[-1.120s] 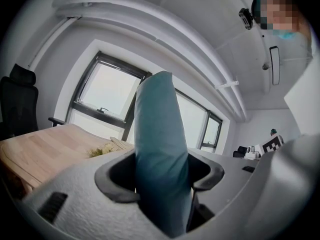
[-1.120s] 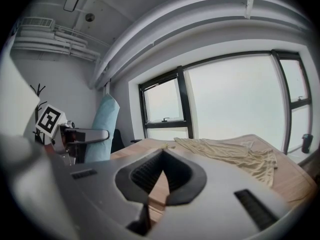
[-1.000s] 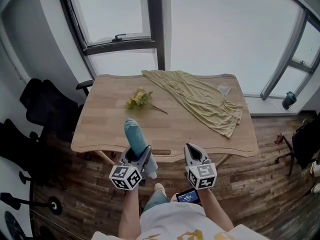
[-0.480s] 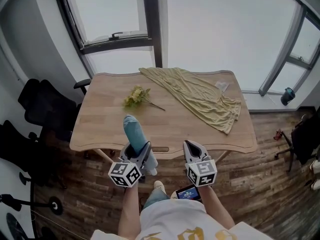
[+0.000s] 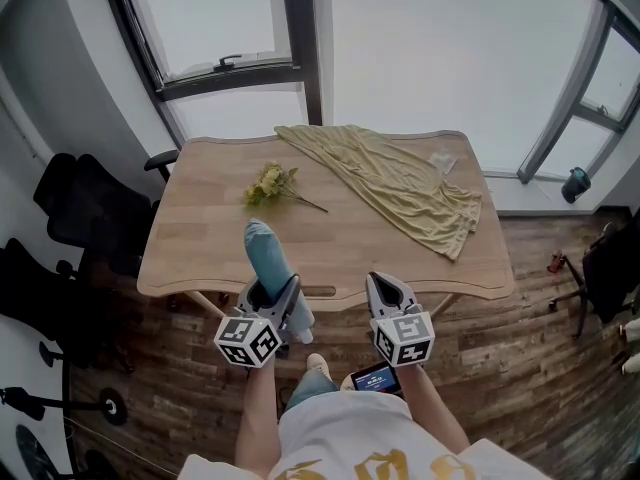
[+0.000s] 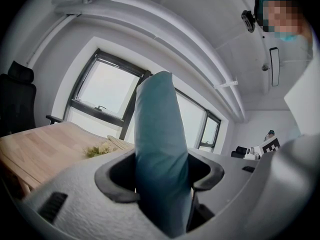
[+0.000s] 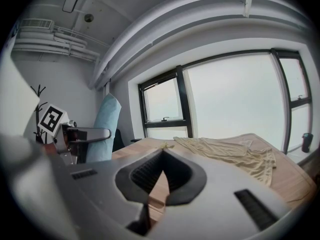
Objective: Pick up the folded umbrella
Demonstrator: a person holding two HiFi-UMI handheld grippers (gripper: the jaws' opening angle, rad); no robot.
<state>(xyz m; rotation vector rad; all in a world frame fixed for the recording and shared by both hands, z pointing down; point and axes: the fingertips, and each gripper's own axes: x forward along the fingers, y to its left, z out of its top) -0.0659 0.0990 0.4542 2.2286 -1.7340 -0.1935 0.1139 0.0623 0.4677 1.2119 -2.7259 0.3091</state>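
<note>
The wooden counter (image 5: 340, 248) stands under a big window (image 5: 230, 18). A yellow-green cloth (image 5: 400, 183) sprawls from the far edge down toward 4 o'clock. A small bunch of yellow flowers (image 5: 268, 183) lies at about 11 o'clock from the counter's middle, its stem pointing at the cloth but stopping short of it. A small pale packet (image 5: 443, 160) sits at 1 o'clock, just beside the cloth's far side. Off the counter, black office chairs (image 5: 85, 218) crowd the 9 o'clock side, and a dark bottle (image 5: 575, 183) stands by the window frame at 3 o'clock. A phone (image 5: 377, 378) shows at the person's lap, below the hands.

The folded umbrella (image 5: 268, 258) is off the counter, a teal sleeve held in the left claw (image 5: 278, 290). That claw's jaws stand wide and press on its two sides, with the umbrella filling the gap between them. It sticks out of the claw toward 12 o'clock, and from the head view its rounded end overlaps the counter's near edge. The flowers lie farther along that same line, well apart from it.

The right claw (image 5: 385, 286) hovers just beside the left one, at its 3 o'clock, near the counter's front edge. Its jaws meet at the tips and nothing is between them. From its own view the umbrella stands at 9 o'clock, apart from it.
</note>
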